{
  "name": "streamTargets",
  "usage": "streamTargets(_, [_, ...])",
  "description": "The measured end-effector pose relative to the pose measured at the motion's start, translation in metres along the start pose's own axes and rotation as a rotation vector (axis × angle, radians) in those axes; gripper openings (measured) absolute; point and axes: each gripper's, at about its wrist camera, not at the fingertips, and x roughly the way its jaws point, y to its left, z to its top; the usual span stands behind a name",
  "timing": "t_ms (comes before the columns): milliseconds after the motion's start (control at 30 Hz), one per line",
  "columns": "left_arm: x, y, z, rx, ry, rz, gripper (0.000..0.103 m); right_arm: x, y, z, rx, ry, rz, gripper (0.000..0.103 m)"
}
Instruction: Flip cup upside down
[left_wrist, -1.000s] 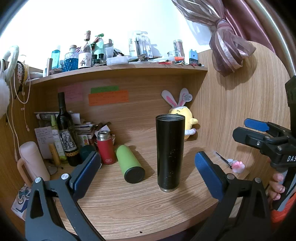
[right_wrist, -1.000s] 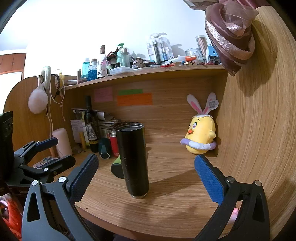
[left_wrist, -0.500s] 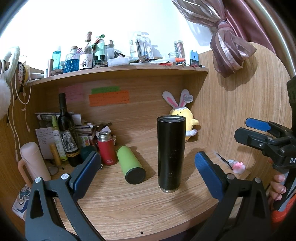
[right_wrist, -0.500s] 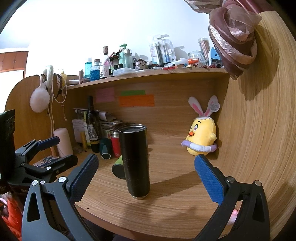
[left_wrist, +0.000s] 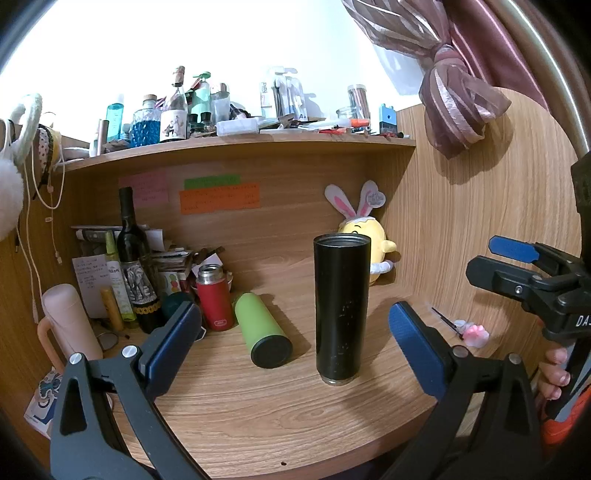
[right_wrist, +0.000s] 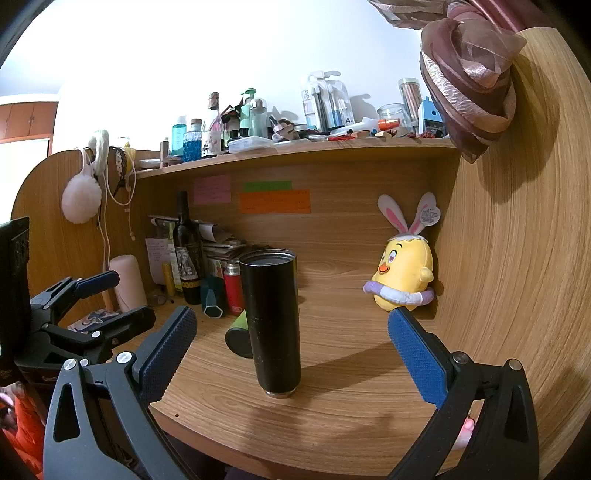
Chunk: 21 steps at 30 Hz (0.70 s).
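A tall black cup (left_wrist: 340, 310) stands upright on the wooden desk (left_wrist: 277, 417), open rim up; it also shows in the right wrist view (right_wrist: 273, 325). My left gripper (left_wrist: 295, 332) is open and empty, short of the cup, which stands between its blue pads toward the right one. My right gripper (right_wrist: 291, 339) is open and empty, also short of the cup, which sits between its pads. Each gripper shows in the other's view, the right one (left_wrist: 517, 269) at the far right and the left one (right_wrist: 92, 302) at the far left.
A green bottle (left_wrist: 263, 334) lies on its side left of the cup. A red flask (left_wrist: 214, 295), a wine bottle (left_wrist: 135, 266) and a pink jug (left_wrist: 70, 325) crowd the back left. A yellow plush toy (right_wrist: 404, 277) sits at the back right corner by the curved wall.
Both grippers have shifted slightly; the cup sits a little lower and more central in both views. It has not moved on the desk.
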Motion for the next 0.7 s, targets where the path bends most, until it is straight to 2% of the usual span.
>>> streamTargets(700, [-0.004, -0.0019, 0.0007, -0.002, -0.009, 0.003, 0.103, 0.0001, 0.0018, 0.0006, -0.005, 0.002, 0.005, 0.103])
